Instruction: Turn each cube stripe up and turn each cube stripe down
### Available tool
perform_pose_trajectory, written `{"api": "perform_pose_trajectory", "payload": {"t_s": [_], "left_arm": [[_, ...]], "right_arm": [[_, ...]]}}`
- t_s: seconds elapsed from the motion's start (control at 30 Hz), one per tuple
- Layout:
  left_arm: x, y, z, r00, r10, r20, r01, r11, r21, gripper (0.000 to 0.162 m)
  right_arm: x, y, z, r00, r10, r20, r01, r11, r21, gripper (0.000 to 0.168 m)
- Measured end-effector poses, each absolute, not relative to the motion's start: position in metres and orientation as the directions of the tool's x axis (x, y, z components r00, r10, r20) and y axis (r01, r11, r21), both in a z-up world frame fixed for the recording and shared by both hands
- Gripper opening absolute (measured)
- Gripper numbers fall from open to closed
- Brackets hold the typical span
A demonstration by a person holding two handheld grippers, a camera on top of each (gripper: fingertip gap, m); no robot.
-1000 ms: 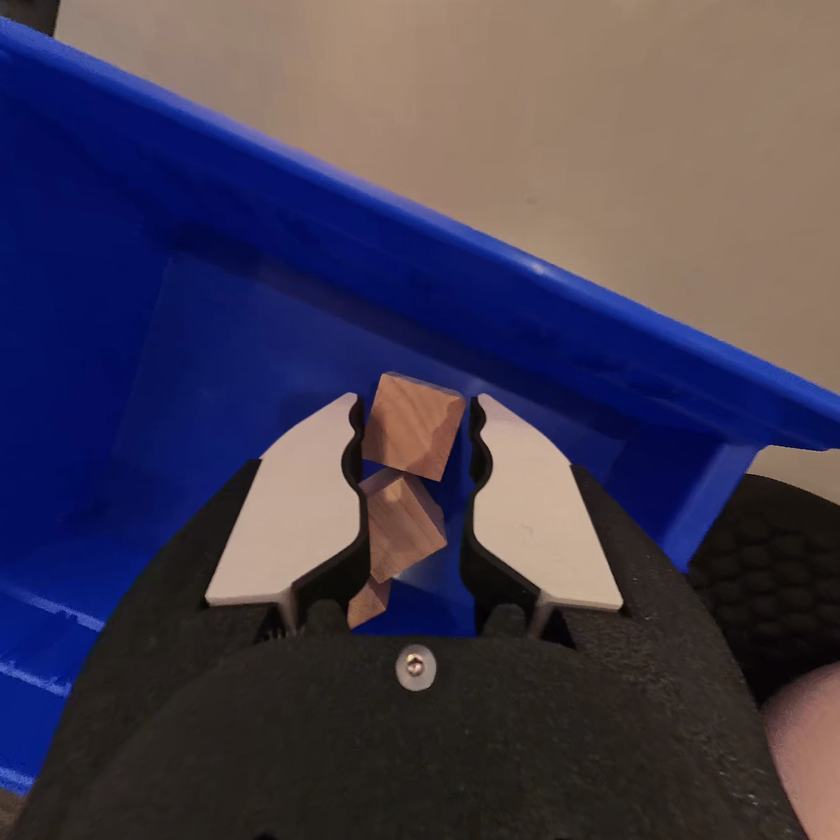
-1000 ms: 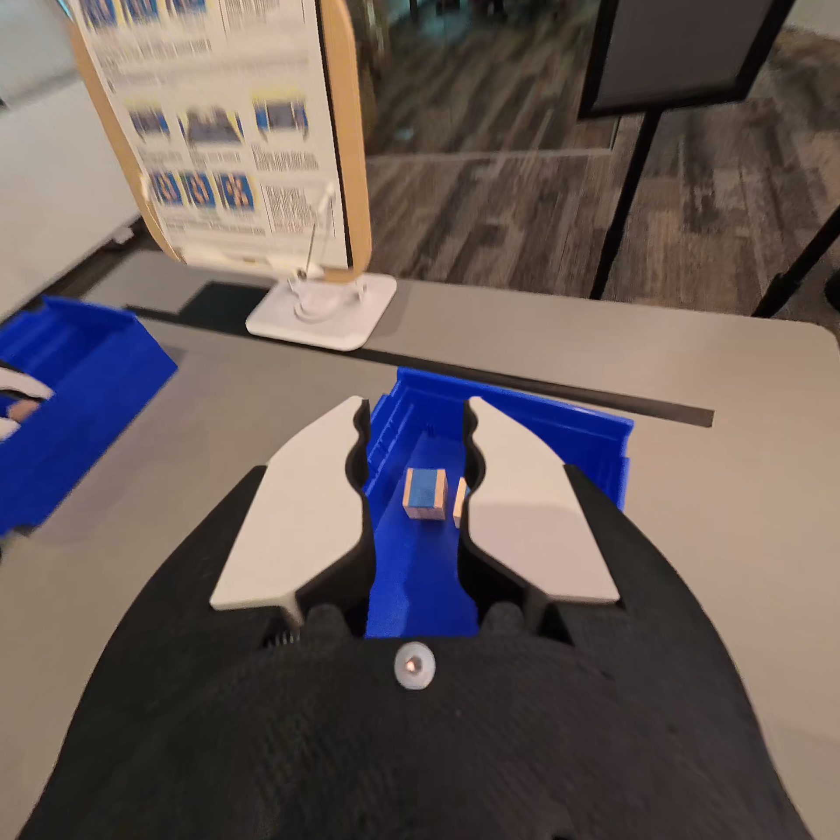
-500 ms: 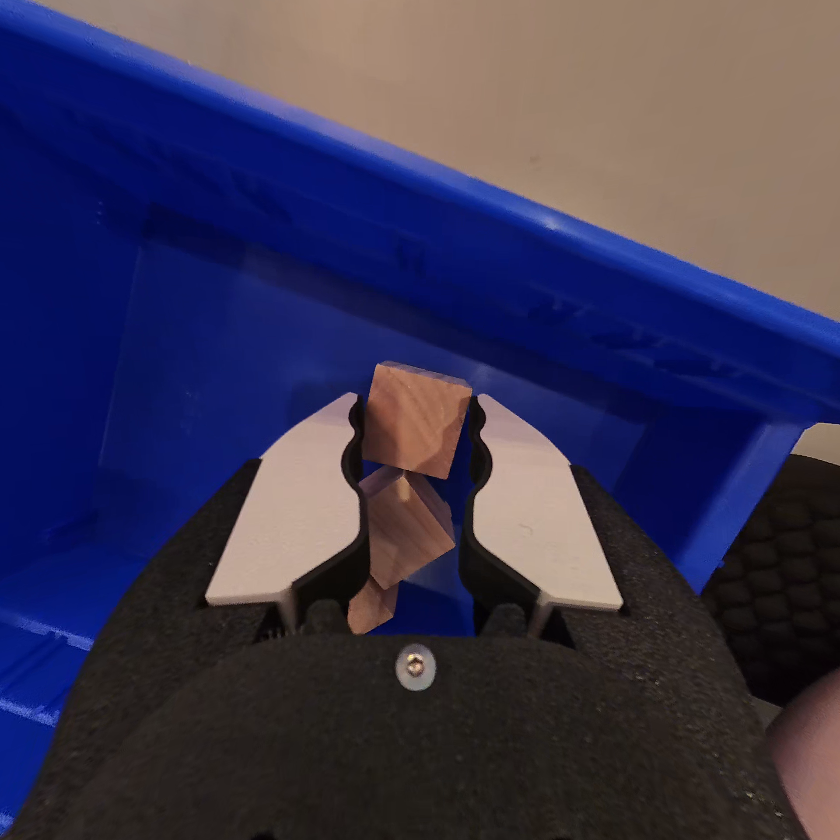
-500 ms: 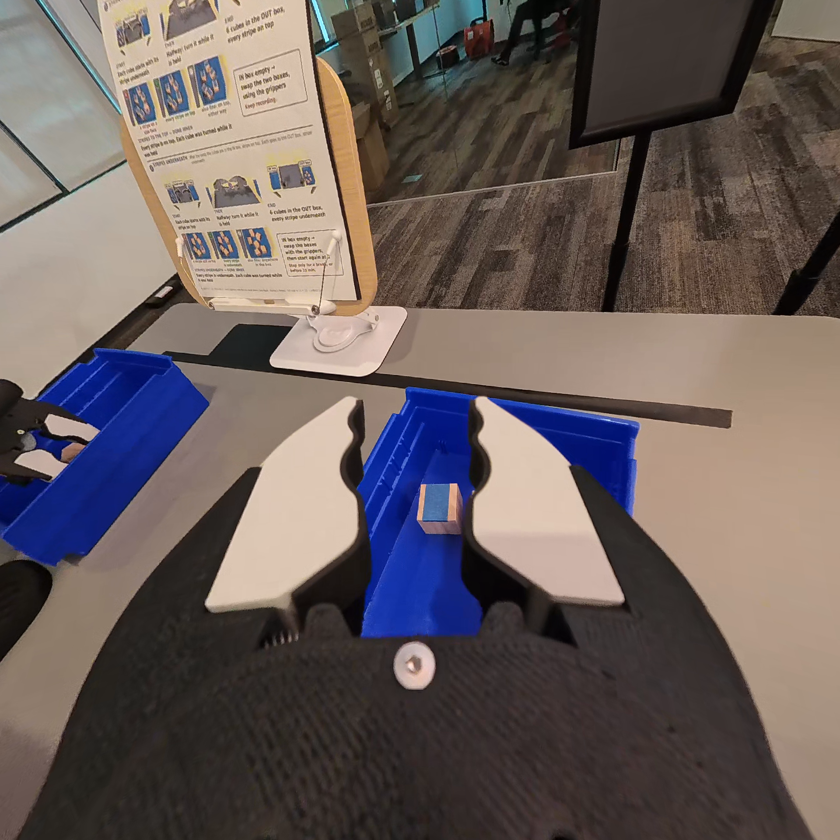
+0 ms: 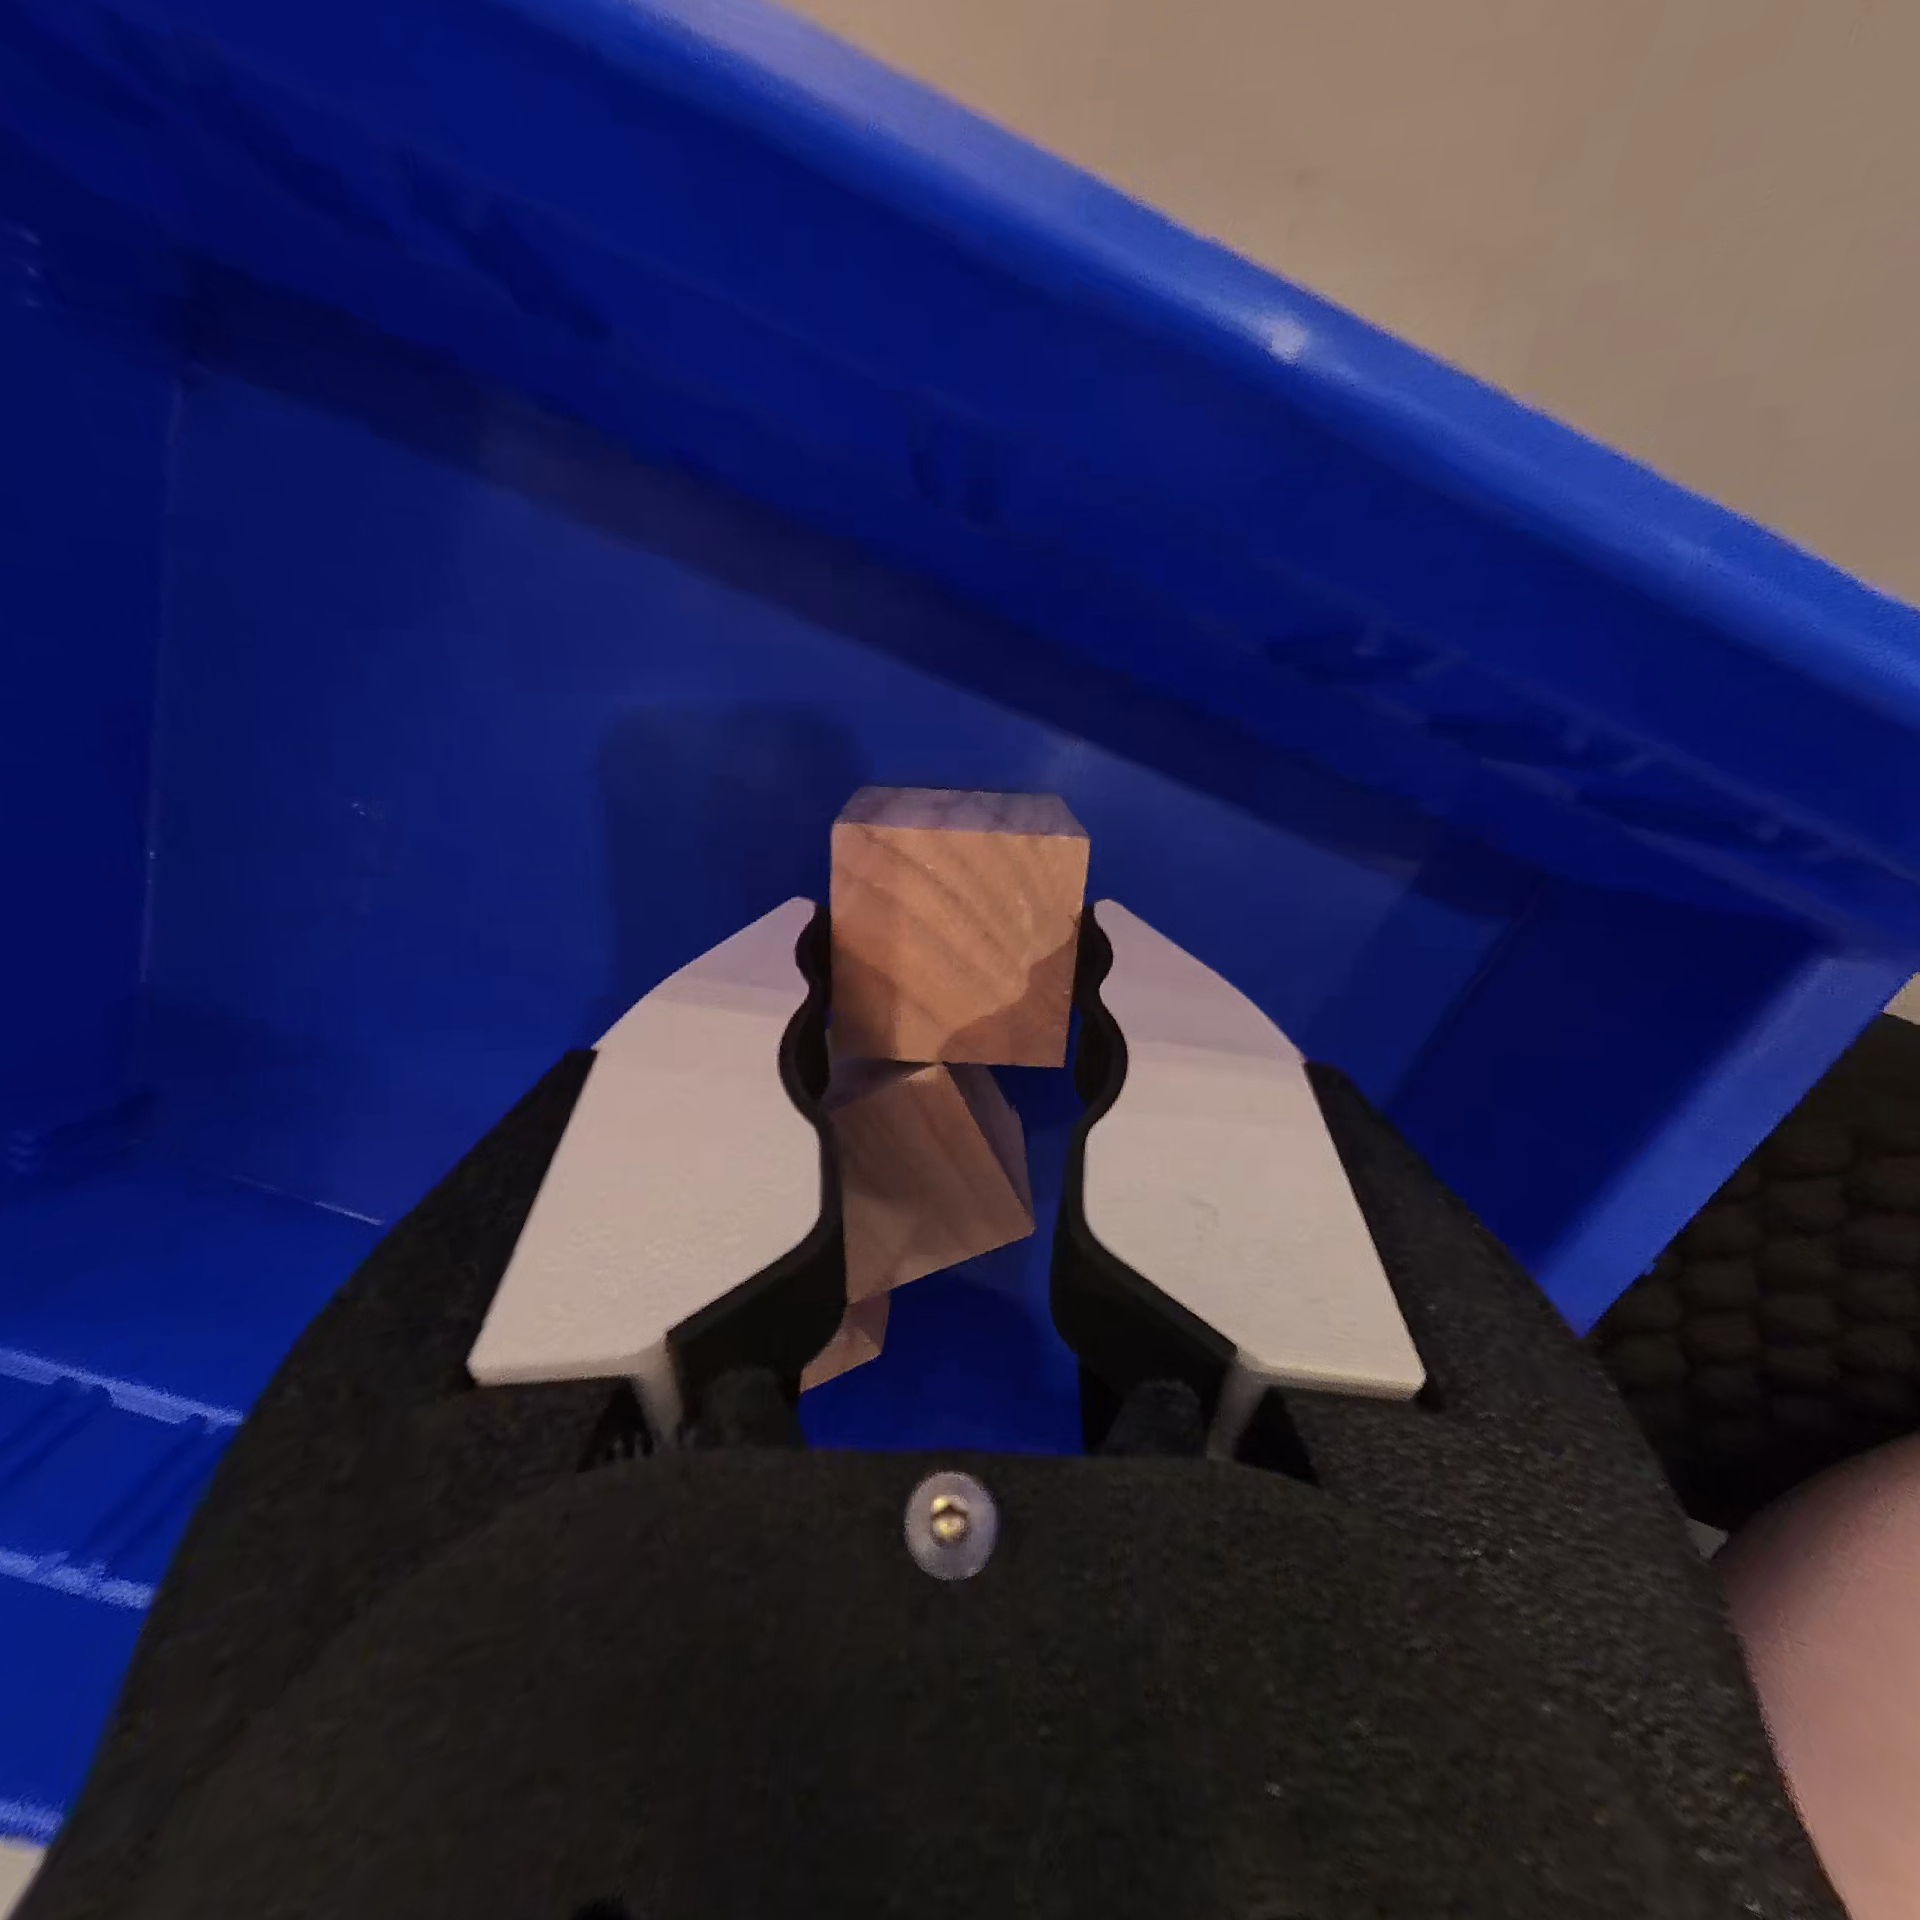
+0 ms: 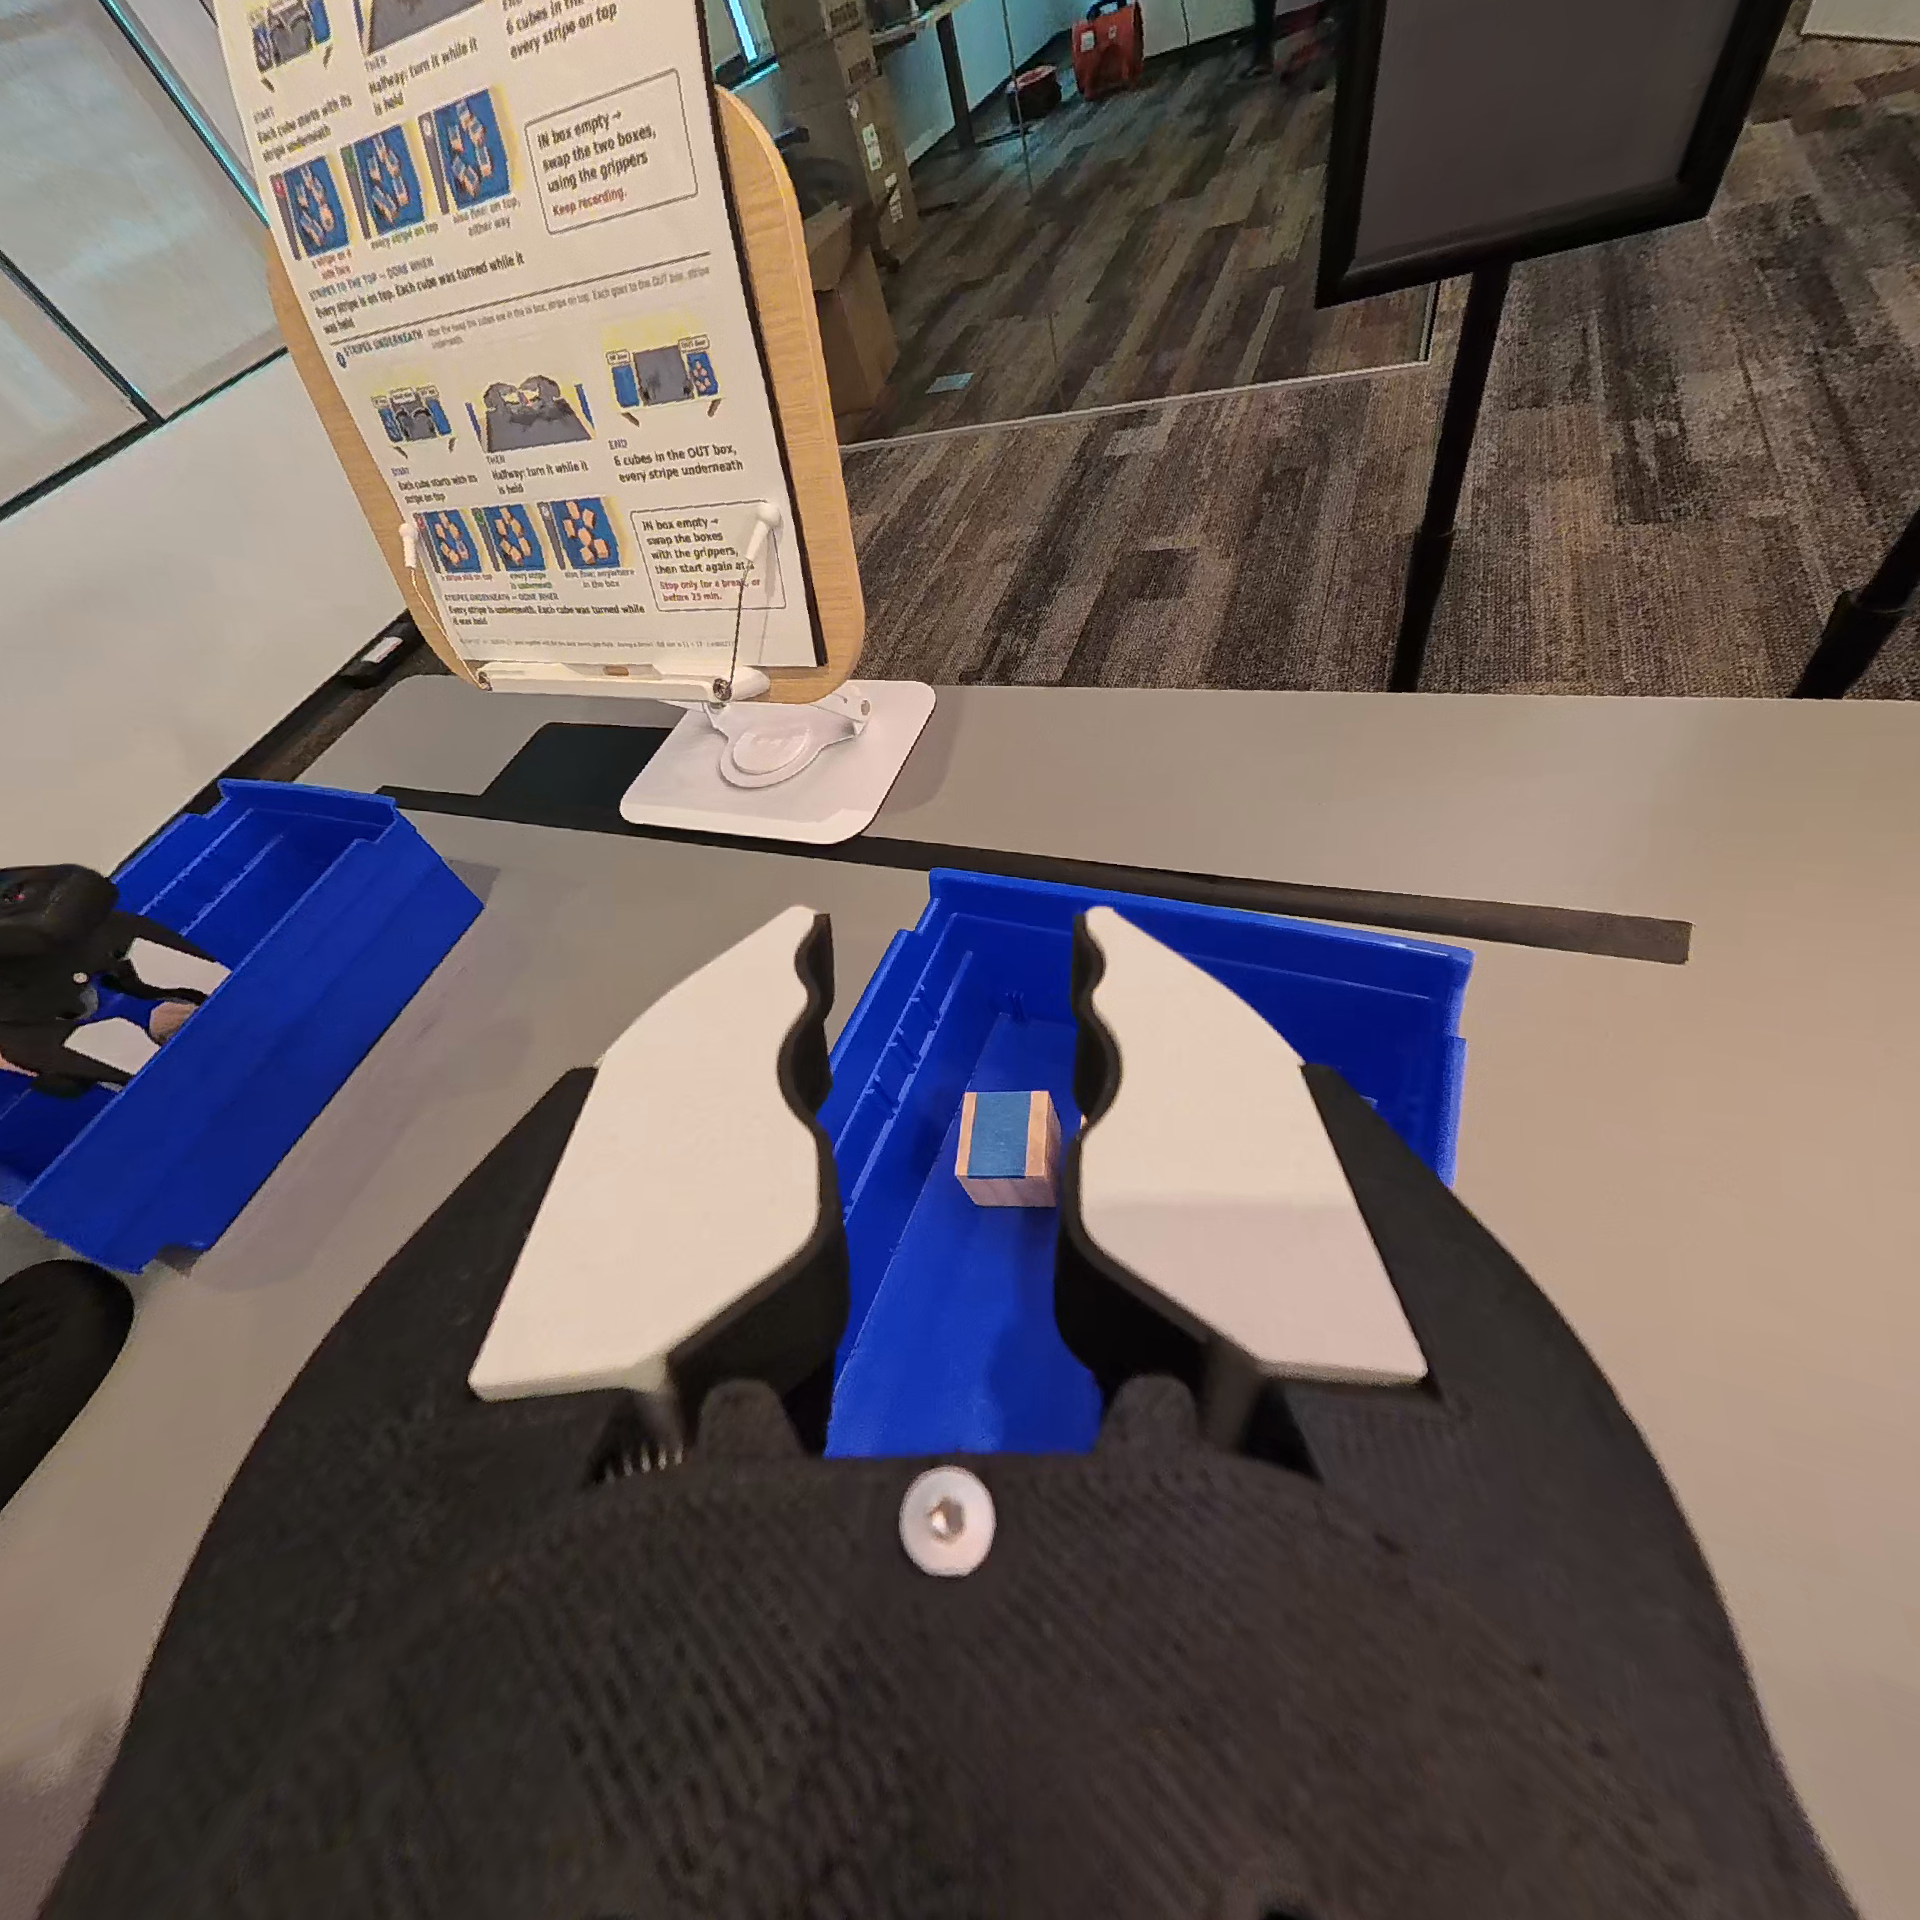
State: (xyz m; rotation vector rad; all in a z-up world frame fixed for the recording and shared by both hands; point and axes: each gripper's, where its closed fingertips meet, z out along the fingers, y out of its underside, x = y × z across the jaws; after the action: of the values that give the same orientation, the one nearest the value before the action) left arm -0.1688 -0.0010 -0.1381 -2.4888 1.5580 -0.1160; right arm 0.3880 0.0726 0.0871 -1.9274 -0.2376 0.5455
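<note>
In the left wrist view my left gripper (image 5: 951, 961) reaches into a blue bin (image 5: 1143, 520). It is shut on a plain wooden cube (image 5: 956, 935), which sits square between the fingertips with no stripe showing. Two more wooden cubes (image 5: 925, 1174) lie below it, between the fingers. In the right wrist view my right gripper (image 6: 951, 997) is open and empty above a second blue bin (image 6: 1299, 997). A cube (image 6: 1006, 1143) rests in that bin with its blue stripe up. The left gripper (image 6: 104, 1008) shows far left in the other bin (image 6: 291, 935).
An instruction board on a white stand (image 6: 779, 758) stands at the back of the grey table (image 6: 1662, 1247), behind a black strip (image 6: 1351, 914). A black sign post (image 6: 1455, 468) stands on the floor beyond. A black textured object (image 5: 1787, 1247) lies beside the left bin.
The cube at my left fingertips has turned from tilted to square between the fingers. My right gripper has pulled back and up from the right bin, leaving the striped cube there.
</note>
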Motion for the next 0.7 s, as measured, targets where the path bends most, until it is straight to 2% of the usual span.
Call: {"api": "perform_pose_trajectory", "payload": {"t_s": [0.07,0.13,0.33,0.43,0.6,0.7], "left_arm": [[-0.172,0.002,-0.135,0.446,-0.892,-0.071,-0.882,-0.424,-0.205,0.045],[-0.171,0.007,-0.126,0.464,-0.881,-0.089,-0.868,-0.432,-0.244,0.045],[-0.156,0.003,-0.064,0.486,-0.862,-0.142,-0.805,-0.378,-0.457,0.045],[-0.140,-0.002,-0.017,0.489,-0.847,-0.209,-0.751,-0.287,-0.595,0.045],[-0.095,-0.019,0.041,0.432,-0.873,-0.228,-0.627,-0.108,-0.772,0.045],[-0.047,-0.026,0.064,0.342,-0.927,-0.153,-0.480,-0.033,-0.876,0.044]], "right_arm": [[0.386,0.074,0.086,0.875,0.408,-0.259,-0.075,-0.415,-0.907,0.044],[0.384,0.075,0.085,0.876,0.410,-0.254,-0.068,-0.416,-0.907,0.044],[0.376,0.077,0.084,0.880,0.416,-0.227,-0.041,-0.411,-0.911,0.044],[0.365,0.078,0.085,0.878,0.434,-0.200,-0.012,-0.399,-0.917,0.044],[0.325,0.072,0.092,0.833,0.534,-0.145,0.061,-0.350,-0.935,0.044],[0.298,0.067,0.101,0.804,0.593,-0.038,0.139,-0.250,-0.958,0.044]]}}
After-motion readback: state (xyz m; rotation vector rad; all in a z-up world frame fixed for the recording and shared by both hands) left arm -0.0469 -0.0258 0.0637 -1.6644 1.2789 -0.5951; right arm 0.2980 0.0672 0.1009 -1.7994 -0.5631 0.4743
